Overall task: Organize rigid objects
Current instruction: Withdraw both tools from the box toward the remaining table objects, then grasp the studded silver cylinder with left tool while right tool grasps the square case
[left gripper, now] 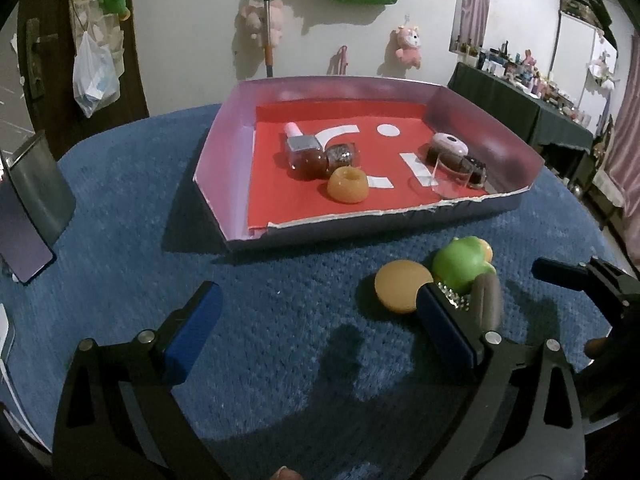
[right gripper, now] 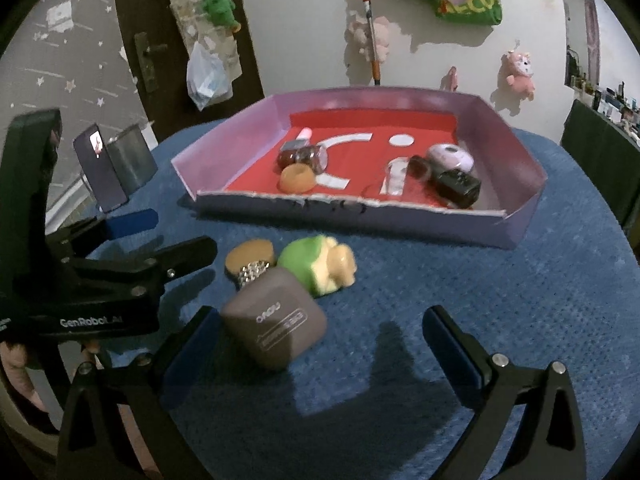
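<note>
A purple-walled tray (left gripper: pixel 224 148) with a red floor stands at the back of the blue table. In it lie a nail polish bottle (left gripper: pixel 304 152), an orange ring (left gripper: pixel 348 185), a pink ring (left gripper: pixel 450 145) and a clear cup (left gripper: pixel 452 174). In front of the tray, a tan disc (left gripper: pixel 402 286), a green and cream toy (right gripper: pixel 316 264), a sparkly piece (right gripper: pixel 252 272) and a grey-brown box (right gripper: pixel 276 324) cluster together. My left gripper (left gripper: pixel 320 332) is open and empty, with the cluster just beyond its right finger. My right gripper (right gripper: pixel 320 348) is open, and the box rests against its left finger.
A phone (right gripper: pixel 100 168) leans against a metal holder (right gripper: pixel 132 158) at the table's left edge. Blue cloth (right gripper: pixel 520 280) covers the round table. Plush toys and bags hang on the wall behind. A person's hand (right gripper: pixel 16 368) holds the left gripper's handle.
</note>
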Action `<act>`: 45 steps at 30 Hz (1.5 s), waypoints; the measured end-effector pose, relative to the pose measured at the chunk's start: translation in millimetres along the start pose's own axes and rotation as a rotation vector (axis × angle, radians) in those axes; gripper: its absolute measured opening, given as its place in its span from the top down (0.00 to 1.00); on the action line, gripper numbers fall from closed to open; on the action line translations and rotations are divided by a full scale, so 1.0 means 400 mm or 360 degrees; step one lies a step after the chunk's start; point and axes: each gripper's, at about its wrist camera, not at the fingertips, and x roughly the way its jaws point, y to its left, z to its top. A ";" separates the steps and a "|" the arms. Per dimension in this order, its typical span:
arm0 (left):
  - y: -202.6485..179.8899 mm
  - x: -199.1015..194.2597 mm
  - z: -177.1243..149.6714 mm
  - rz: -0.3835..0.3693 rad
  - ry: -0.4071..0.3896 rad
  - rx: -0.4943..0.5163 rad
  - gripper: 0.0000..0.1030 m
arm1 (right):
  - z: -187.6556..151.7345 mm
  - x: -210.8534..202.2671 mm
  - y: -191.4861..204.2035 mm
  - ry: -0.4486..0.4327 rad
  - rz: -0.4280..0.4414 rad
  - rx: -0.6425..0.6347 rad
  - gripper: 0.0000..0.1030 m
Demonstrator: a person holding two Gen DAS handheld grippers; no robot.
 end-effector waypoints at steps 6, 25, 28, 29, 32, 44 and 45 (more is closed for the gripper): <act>0.003 0.002 -0.004 -0.0024 0.0017 -0.0014 0.04 | -0.008 0.025 0.010 0.0031 -0.0022 -0.0029 0.00; -0.087 0.012 -0.012 -0.0236 0.0068 0.0048 0.04 | -0.022 -0.075 -0.105 -0.0074 -0.0252 0.0061 0.00; -0.103 0.034 -0.010 -0.0233 0.0085 0.0044 0.04 | -0.031 -0.078 -0.128 -0.0061 -0.0263 0.0103 0.00; -0.105 0.044 -0.008 -0.0225 0.0100 0.0038 0.04 | -0.033 -0.077 -0.133 -0.0056 -0.0275 0.0112 0.00; -0.107 0.071 -0.014 -0.0185 0.0154 0.0026 0.04 | -0.040 -0.069 -0.144 -0.0030 -0.0313 0.0127 0.00; 0.016 0.023 -0.068 -0.0050 0.0184 -0.0065 0.04 | -0.040 -0.042 -0.125 -0.0027 -0.0274 0.0089 0.00; 0.025 0.018 -0.072 -0.0047 0.0186 -0.0078 0.04 | -0.041 -0.036 -0.124 -0.0023 -0.0282 0.0083 0.00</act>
